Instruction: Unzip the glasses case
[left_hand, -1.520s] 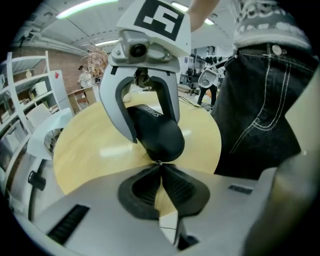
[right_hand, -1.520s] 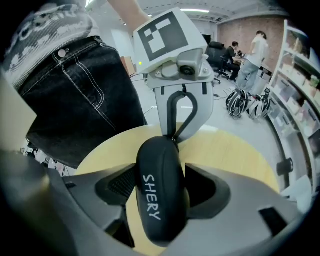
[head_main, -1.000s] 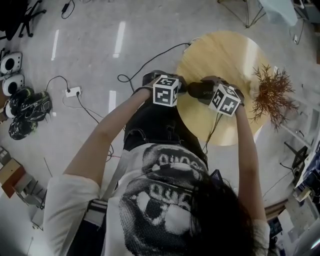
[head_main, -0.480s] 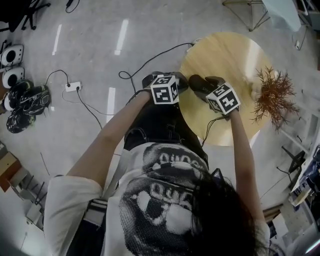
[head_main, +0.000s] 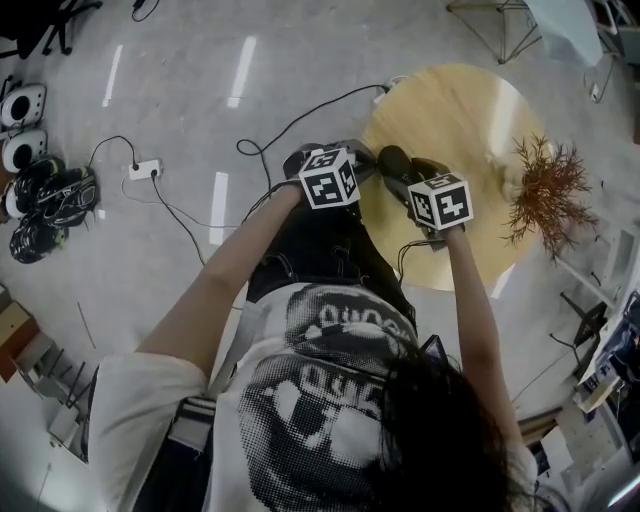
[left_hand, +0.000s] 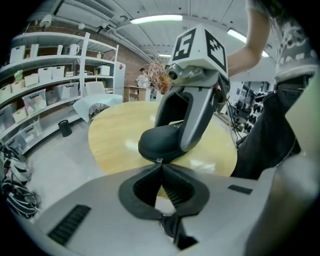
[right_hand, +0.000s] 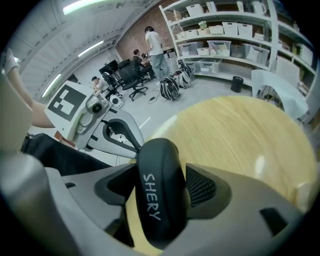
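A black glasses case (head_main: 392, 163) marked "SHERY" (right_hand: 156, 194) is held over the near-left edge of the round wooden table (head_main: 470, 110). My right gripper (right_hand: 161, 186) is shut on the case across its width; in the head view the right gripper (head_main: 412, 183) sits under its marker cube. My left gripper (left_hand: 161, 169) has its jaws pressed together at the case's (left_hand: 161, 143) near end, where a small metal zipper pull (left_hand: 159, 161) shows at the jaw tips. In the head view the left gripper (head_main: 362, 168) meets the case from the left. The zipper line itself is hidden.
A dried branch ornament (head_main: 547, 192) stands on the table's right side. Cables and a power strip (head_main: 143, 170) lie on the floor to the left, with shoes (head_main: 48, 208) beyond. Shelving (left_hand: 45, 85) and office chairs (right_hand: 127, 75) ring the room. The person's legs are against the table edge.
The right gripper and the case have shifted left toward the left gripper and turned slightly. The left gripper has stayed almost where it was.
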